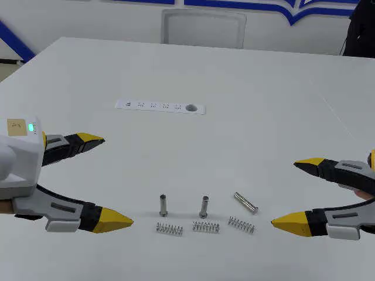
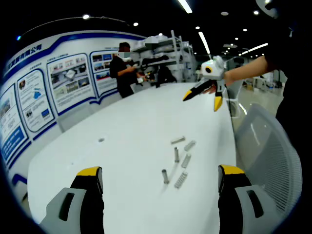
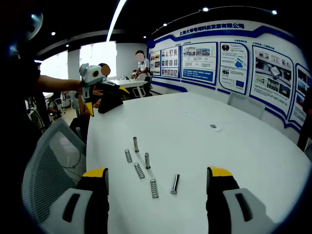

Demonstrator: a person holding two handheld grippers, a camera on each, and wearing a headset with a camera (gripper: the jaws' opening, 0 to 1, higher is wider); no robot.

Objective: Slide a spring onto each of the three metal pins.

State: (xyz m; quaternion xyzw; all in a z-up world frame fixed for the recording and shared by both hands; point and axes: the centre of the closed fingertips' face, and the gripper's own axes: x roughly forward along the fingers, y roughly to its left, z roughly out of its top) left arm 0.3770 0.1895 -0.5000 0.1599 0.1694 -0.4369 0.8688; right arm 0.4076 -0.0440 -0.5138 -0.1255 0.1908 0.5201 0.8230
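Start of task: left gripper (image 1: 116,180) and right gripper (image 1: 285,193) were spread, empty; a spring (image 1: 169,229) needed pinching next.

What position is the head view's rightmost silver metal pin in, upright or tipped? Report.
Tipped: the rightmost silver metal pin lies flat, its whole length resting on the white table.

I count three pins (image 1: 204,206), three springs (image 1: 205,226), one socket strip (image 1: 160,106) and one chair (image 1: 203,27). Grippers total two: left gripper (image 1: 116,180), right gripper (image 1: 285,193).
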